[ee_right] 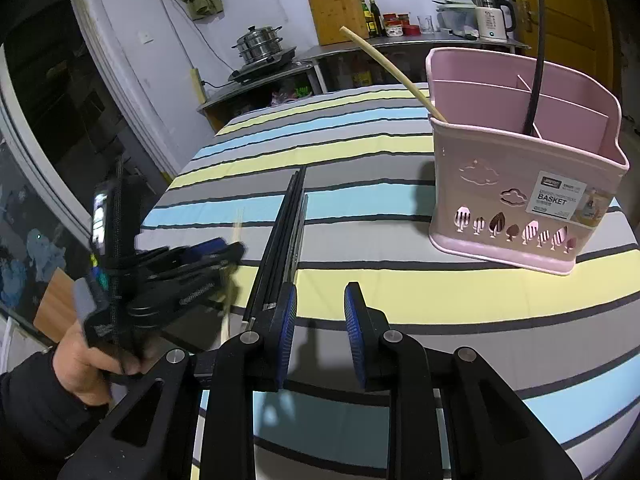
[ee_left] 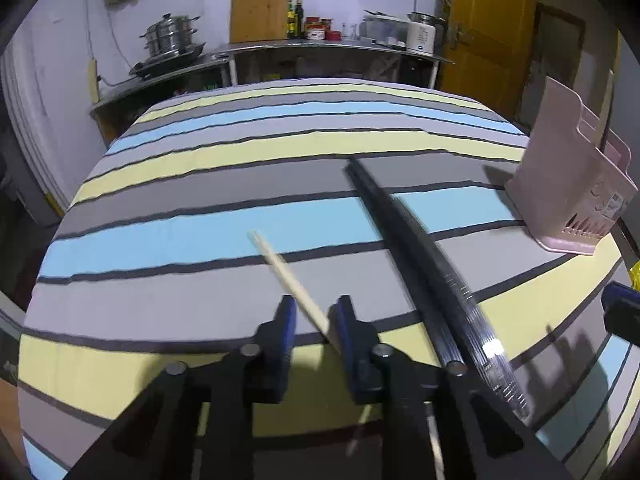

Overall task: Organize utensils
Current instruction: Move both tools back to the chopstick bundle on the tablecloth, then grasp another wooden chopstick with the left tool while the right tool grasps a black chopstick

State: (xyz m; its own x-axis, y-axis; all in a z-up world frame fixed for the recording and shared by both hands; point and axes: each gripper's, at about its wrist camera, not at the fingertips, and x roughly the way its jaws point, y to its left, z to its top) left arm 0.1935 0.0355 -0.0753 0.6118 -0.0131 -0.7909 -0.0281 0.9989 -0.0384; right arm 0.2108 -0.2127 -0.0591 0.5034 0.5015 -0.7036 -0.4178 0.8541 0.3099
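Observation:
A wooden chopstick runs slantwise between the jaws of my left gripper. It lies against the right finger, with a gap to the left one, so the jaws are open. A bundle of black chopsticks lies on the striped cloth just to its right. In the right wrist view the left gripper is blurred, beside the black chopsticks. My right gripper stands open and empty above the cloth. The pink basket holds a wooden chopstick and a black one.
The pink basket stands near the table's right edge. A striped tablecloth covers the table. Behind it a metal counter carries pots, a cutting board, bottles and a kettle. A person's hand holds the left gripper.

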